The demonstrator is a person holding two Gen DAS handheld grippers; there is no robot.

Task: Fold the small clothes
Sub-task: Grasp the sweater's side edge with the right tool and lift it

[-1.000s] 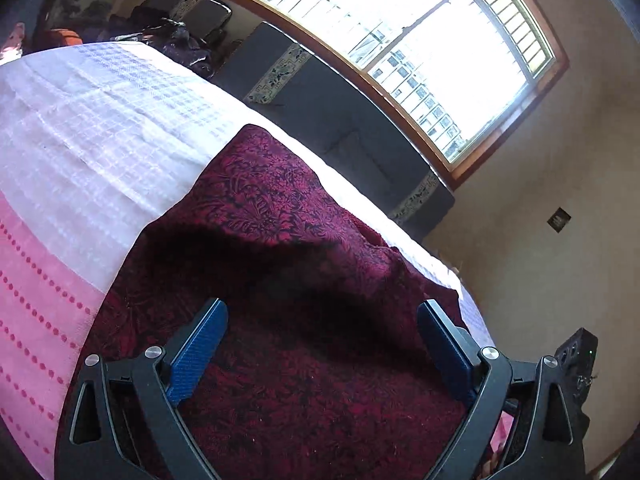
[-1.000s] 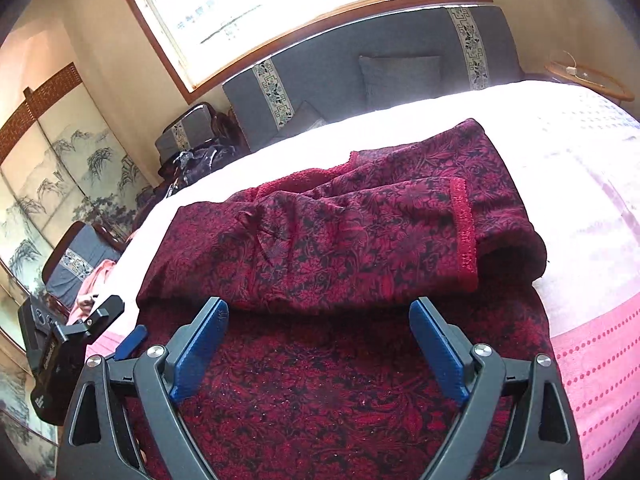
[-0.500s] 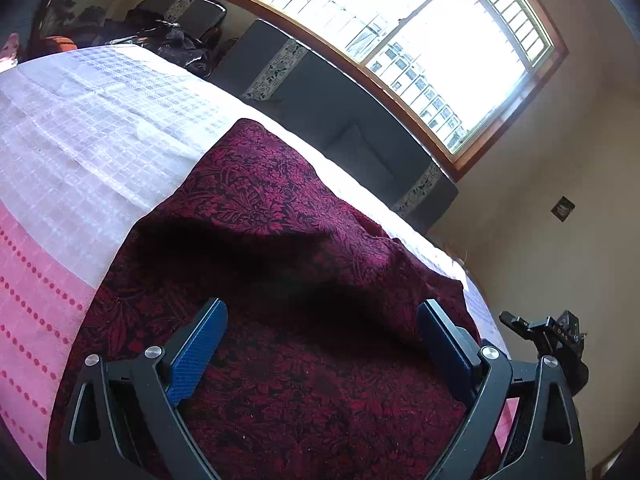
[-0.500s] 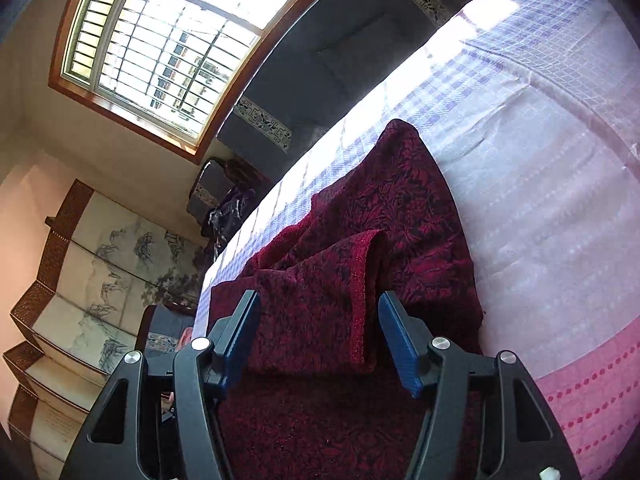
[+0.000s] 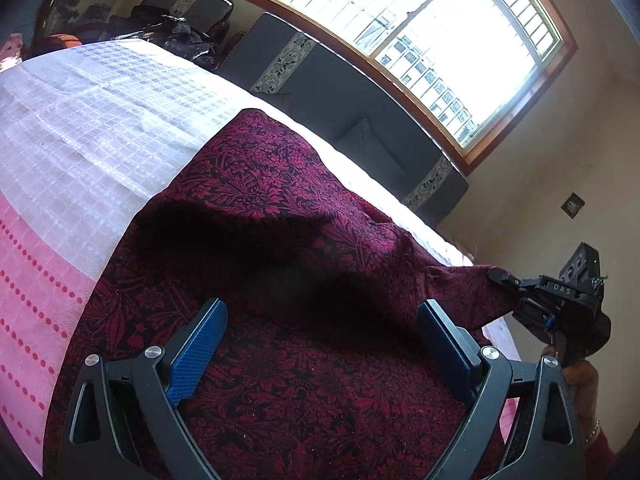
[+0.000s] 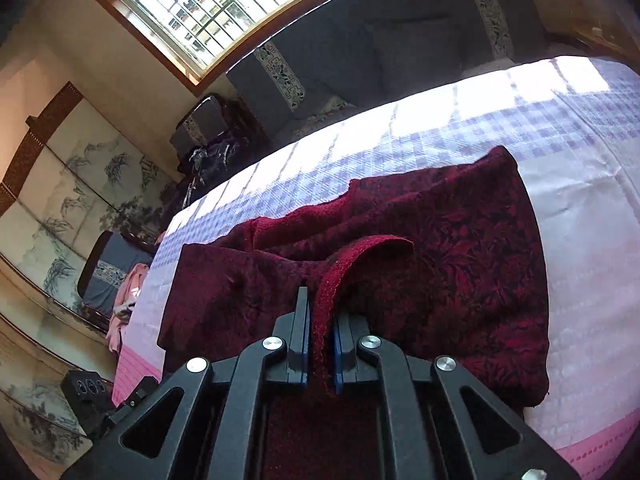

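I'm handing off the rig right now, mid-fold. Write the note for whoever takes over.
Right gripper: shut on the hemmed edge of the dark red garment, which runs up between its pads.
Left gripper: open, holding nothing, over the garment's near part.
Garment: on the bed cover, partly folded, layers bunched.
Done: edge gripped.
Left: probably carry that edge across, lay it flat, then finish the fold with the left gripper steadying.

Crumpled dark-red floral garment (image 6: 460, 248) on bed
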